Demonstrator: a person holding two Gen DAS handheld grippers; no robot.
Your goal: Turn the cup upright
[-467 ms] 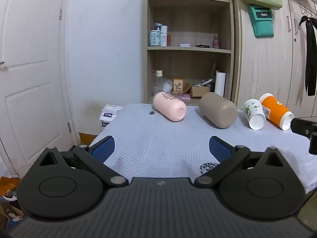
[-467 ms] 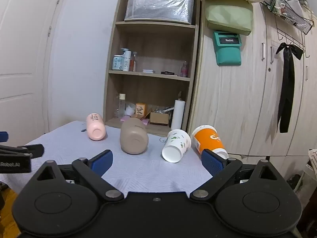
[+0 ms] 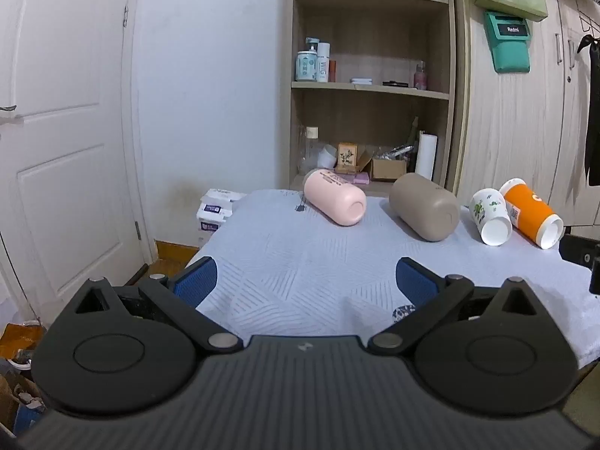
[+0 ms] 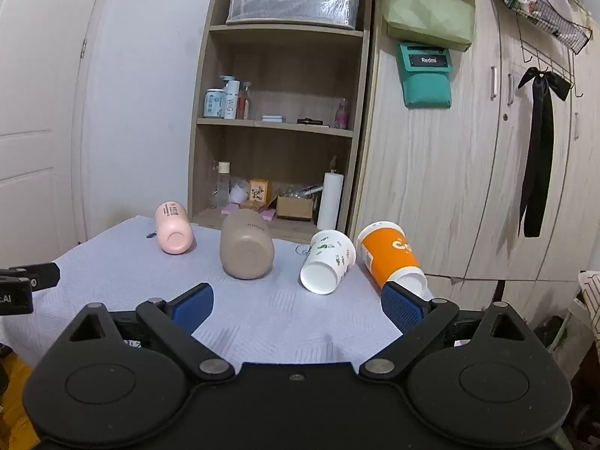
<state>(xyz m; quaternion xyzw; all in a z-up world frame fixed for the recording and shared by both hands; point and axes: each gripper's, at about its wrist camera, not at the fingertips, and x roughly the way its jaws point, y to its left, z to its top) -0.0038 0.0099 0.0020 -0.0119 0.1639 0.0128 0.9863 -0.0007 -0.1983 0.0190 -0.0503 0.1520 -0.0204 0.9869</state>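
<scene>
Four cups lie on their sides in a row across the far half of the table (image 4: pixel 112 262), none upright. From left: pink cup (image 4: pixel 172 233), smooth matte cylinder with rounded edges, print near its far end, recessed base facing you in the right view. Next, tan cup (image 4: pixel 245 249), fatter, same matte finish, base toward you. Then white paper cup (image 4: pixel 327 260) with green leaf print, open mouth facing near. Far right, orange paper cup (image 4: pixel 390 257) with white rim and white lettering, mouth pointing near-right, close to the table's right edge. White and orange cups sit just beside each other; I can't tell if they touch. Pink and tan are apart.

Table is covered with a pale quilted cloth (image 3: pixel 300 262) stitched in line patterns.

Your right gripper (image 4: pixel 296 302) hovers over the near edge, blue ribbed pads spread wide, holding nothing. Its right pad overlaps the orange cup's mouth in view. Your left gripper (image 3: pixel 305 281) is likewise spread wide and empty, low over the near-left part of the cloth, well short of the pink cup (image 3: pixel 333 202) and tan cup (image 3: pixel 423 206).

Behind the table: wooden shelf unit (image 4: pixel 281 112) with bottles, small boxes and a paper roll; wood-grain cupboard (image 4: pixel 468 168) on the right with a teal pouch (image 4: pixel 425 75) and black ribbon (image 4: pixel 538 150) hanging. White door (image 3: pixel 56 150) far left. Nothing lies between the grippers and the cups.
</scene>
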